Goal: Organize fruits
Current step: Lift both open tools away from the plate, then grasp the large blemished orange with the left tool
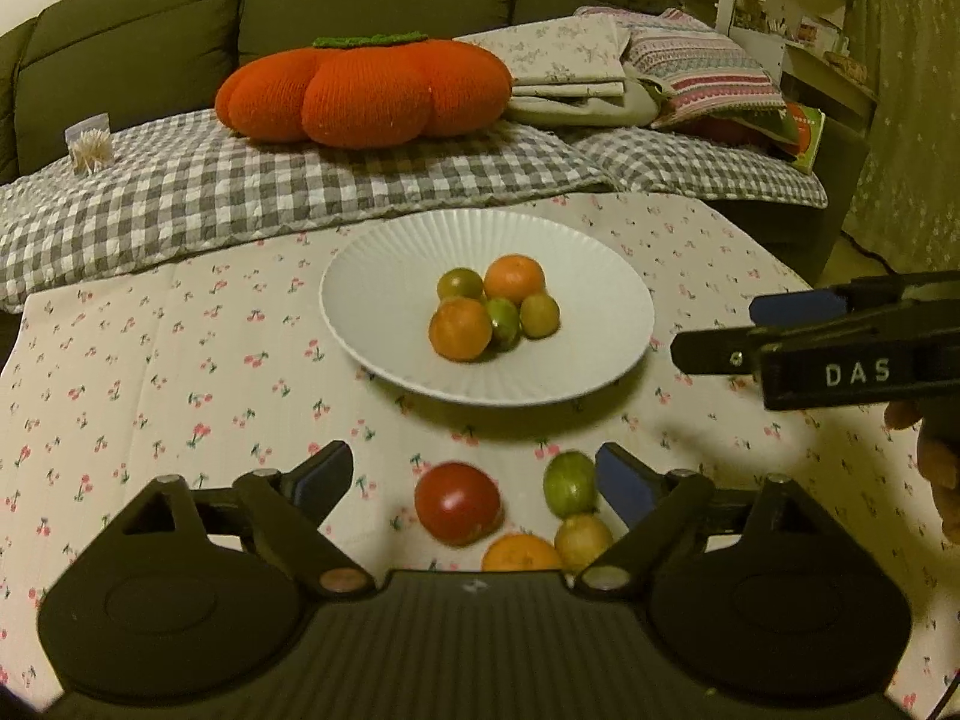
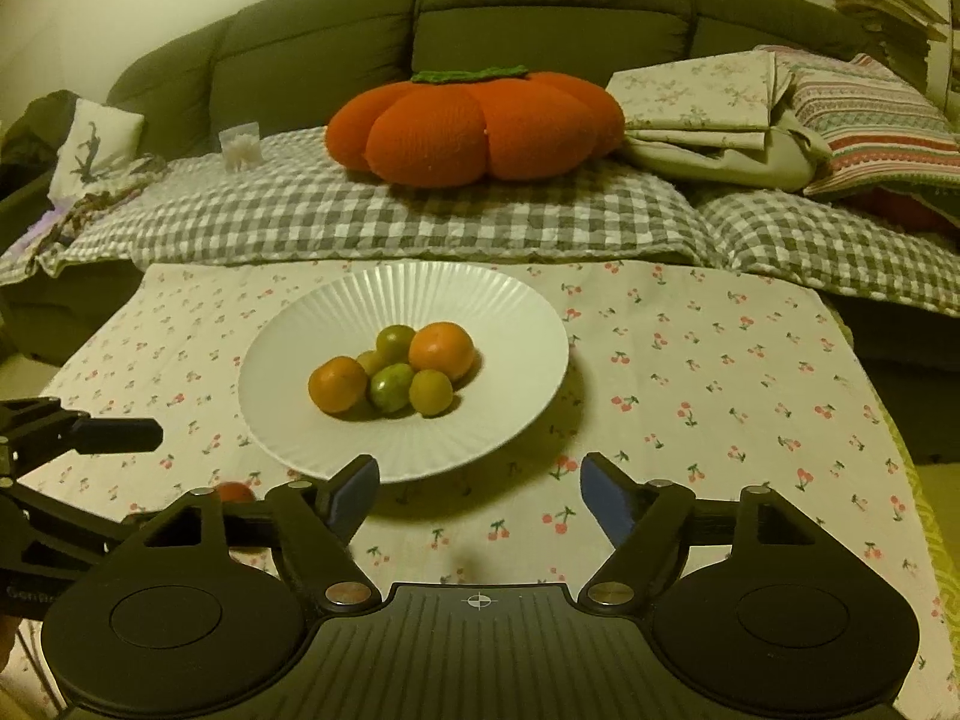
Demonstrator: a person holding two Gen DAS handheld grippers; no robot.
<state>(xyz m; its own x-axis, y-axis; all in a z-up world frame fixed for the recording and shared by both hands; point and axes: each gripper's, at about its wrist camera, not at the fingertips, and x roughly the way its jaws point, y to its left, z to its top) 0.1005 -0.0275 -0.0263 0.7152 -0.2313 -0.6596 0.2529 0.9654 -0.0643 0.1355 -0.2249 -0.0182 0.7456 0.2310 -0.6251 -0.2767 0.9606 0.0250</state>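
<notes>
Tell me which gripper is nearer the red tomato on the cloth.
Left. The left gripper hangs open right over the red tomato, which lies between its fingers. The right gripper is open further off, by the white plate.

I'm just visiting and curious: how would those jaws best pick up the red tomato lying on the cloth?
Across its round middle, coming down from above and the near side. The red tomato sits between the open jaws of the left gripper, with bare cloth on its left; the green fruit and the orange fruit crowd its right, so one jaw must slip into that narrow gap.
</notes>
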